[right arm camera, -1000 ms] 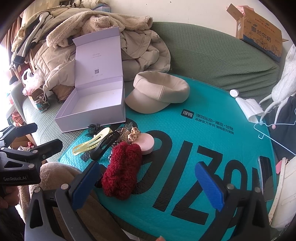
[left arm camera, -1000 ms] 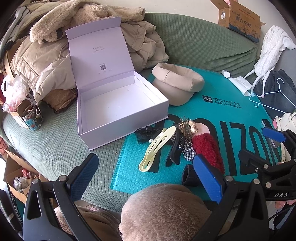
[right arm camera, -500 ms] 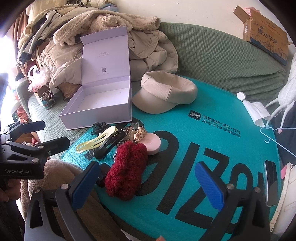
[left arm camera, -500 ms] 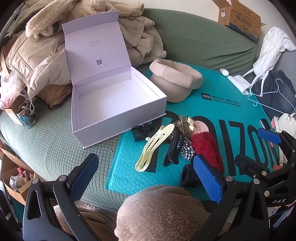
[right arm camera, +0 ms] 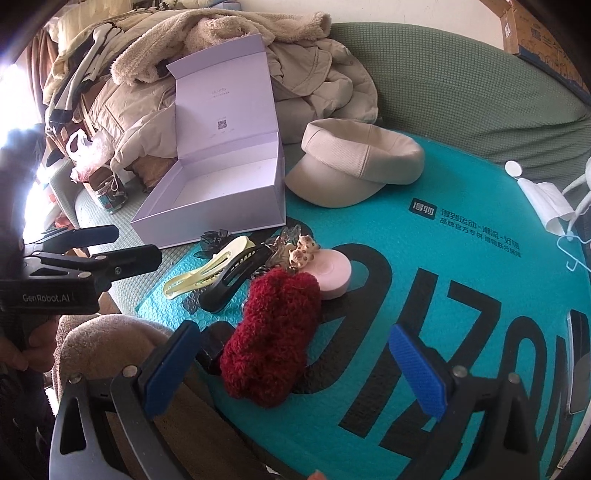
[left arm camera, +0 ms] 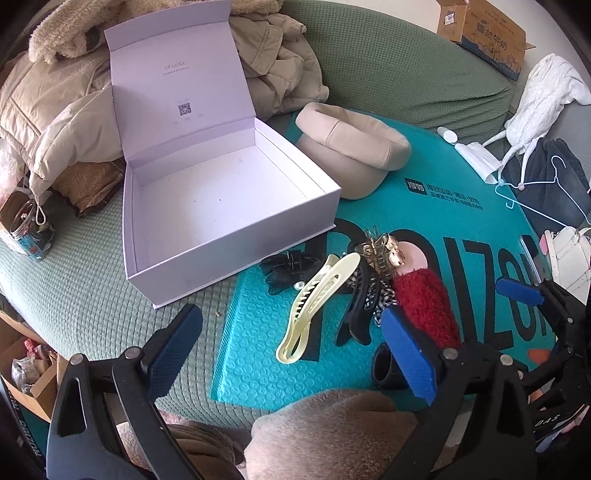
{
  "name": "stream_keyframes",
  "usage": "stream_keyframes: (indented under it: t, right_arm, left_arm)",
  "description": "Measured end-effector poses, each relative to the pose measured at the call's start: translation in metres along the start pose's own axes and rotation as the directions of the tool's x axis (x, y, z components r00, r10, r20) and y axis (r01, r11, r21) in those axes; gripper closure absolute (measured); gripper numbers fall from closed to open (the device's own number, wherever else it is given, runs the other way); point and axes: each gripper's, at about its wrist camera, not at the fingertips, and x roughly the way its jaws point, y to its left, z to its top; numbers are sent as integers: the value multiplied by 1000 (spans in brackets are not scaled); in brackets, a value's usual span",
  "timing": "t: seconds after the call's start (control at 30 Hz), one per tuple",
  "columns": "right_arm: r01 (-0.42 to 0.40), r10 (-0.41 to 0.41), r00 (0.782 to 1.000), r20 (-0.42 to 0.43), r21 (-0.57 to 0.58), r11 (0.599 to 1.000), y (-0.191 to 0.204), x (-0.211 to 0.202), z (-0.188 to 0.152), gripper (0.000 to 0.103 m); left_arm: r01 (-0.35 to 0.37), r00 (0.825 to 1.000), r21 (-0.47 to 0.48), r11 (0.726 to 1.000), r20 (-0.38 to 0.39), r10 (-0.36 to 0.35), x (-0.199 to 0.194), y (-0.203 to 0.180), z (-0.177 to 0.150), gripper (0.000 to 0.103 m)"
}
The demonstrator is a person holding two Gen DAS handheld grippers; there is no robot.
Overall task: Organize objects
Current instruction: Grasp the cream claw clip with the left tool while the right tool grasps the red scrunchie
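Observation:
An open, empty lilac box (left arm camera: 221, 206) sits on the green sofa with its lid up; it also shows in the right wrist view (right arm camera: 221, 192). Beside it on a teal mailer bag (left arm camera: 461, 206) lies a pile of hair accessories: a cream clip (left arm camera: 317, 302), a black clip (left arm camera: 360, 306), a red fuzzy scrunchie (left arm camera: 424, 302), a gold claw clip (left arm camera: 380, 251) and a pink round case (right arm camera: 332, 273). My left gripper (left arm camera: 291, 350) is open and empty, above the cream clip. My right gripper (right arm camera: 295, 369) is open and empty, just before the scrunchie (right arm camera: 273, 332).
A beige cap (left arm camera: 351, 151) lies right of the box. Coats (left arm camera: 55, 122) are heaped behind it. A cardboard box (left arm camera: 484, 29) sits on the sofa back. A white garment (left arm camera: 543, 92) and a hanger (left arm camera: 532, 192) lie at the right. A knee (left arm camera: 332, 432) is below.
Both grippers have moved forward and lower toward the pile of hair accessories and the box. Both stay open and empty. Nothing on the bag has moved.

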Motion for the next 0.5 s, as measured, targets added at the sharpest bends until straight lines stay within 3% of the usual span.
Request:
stream_keyframes:
  t: [0.07, 0.17, 0.33, 0.5]
  right_arm:
    - [-15, 15, 1000, -10, -1, 1000, 1, 5, 1, 1]
    - [-52, 52, 998, -26, 7, 999, 0, 13, 1, 3]
    - [-57, 58, 997, -60, 26, 998, -5, 25, 2, 7]
    - [-56, 59, 994, -92, 41, 998, -11, 34, 1, 17]
  left_arm:
    - [10, 1000, 1, 1000, -27, -10, 9, 3, 4, 11]
    - [51, 995, -22, 998, -86, -52, 24, 10, 10, 25]
    - [92, 982, 5, 996, -166, -89, 47, 10, 18, 27]
    - [162, 959, 12, 987, -239, -154, 65, 4, 21, 39]
